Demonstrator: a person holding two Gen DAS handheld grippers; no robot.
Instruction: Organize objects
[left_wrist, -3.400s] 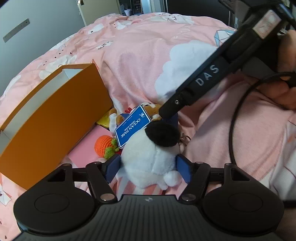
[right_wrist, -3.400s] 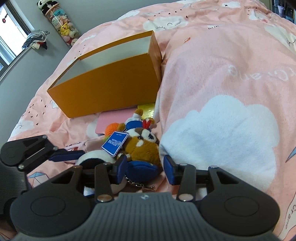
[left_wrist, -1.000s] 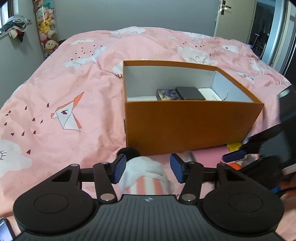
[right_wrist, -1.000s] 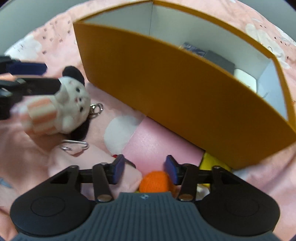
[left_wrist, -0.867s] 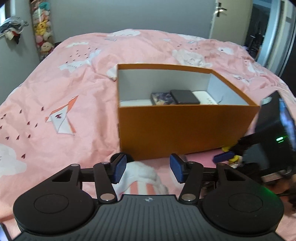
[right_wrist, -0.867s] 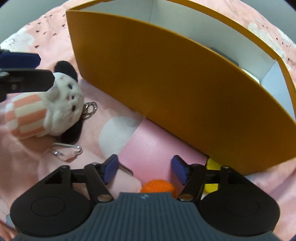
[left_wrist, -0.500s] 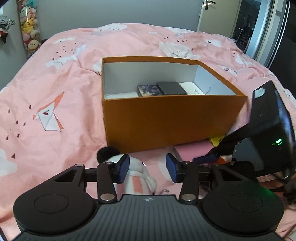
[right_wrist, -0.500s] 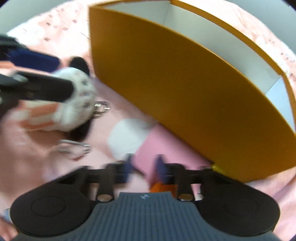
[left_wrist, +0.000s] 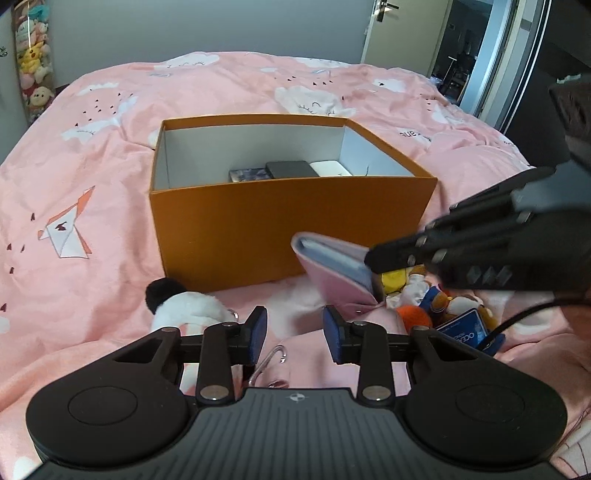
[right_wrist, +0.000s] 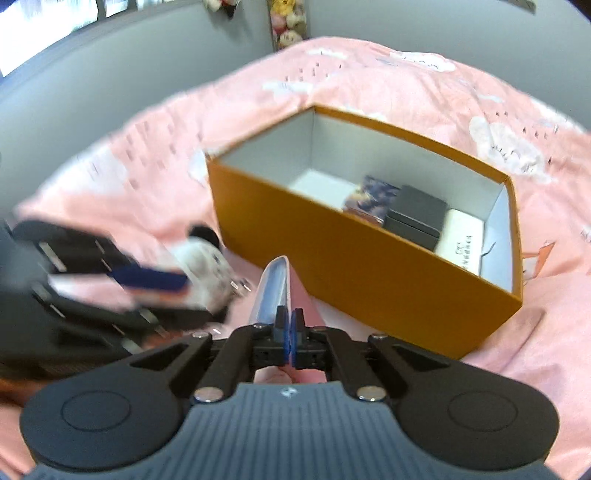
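Observation:
An open orange box (left_wrist: 288, 229) stands on the pink bed; it also shows in the right wrist view (right_wrist: 369, 273). Inside lie a patterned card pack (right_wrist: 371, 199), a black case (right_wrist: 415, 216) and a white box (right_wrist: 461, 240). My right gripper (right_wrist: 289, 326) is shut on a pink notebook (right_wrist: 273, 291), lifted in front of the box; the left wrist view shows the notebook (left_wrist: 332, 266) too. My left gripper (left_wrist: 293, 334) is open and empty. A white plush with black ears (left_wrist: 181, 301) lies on the bed just left of it.
A pile of small plush toys (left_wrist: 439, 299) with a blue tag (left_wrist: 463, 330) lies right of the box's front. A metal clip (left_wrist: 271, 360) lies between the left fingers. Pink duvet (left_wrist: 74, 155) surrounds everything; a door (left_wrist: 391, 33) is behind.
My right gripper has shut on the pink notebook and lifted it off the bed. My left gripper has let go of the white plush, which now lies on the bed.

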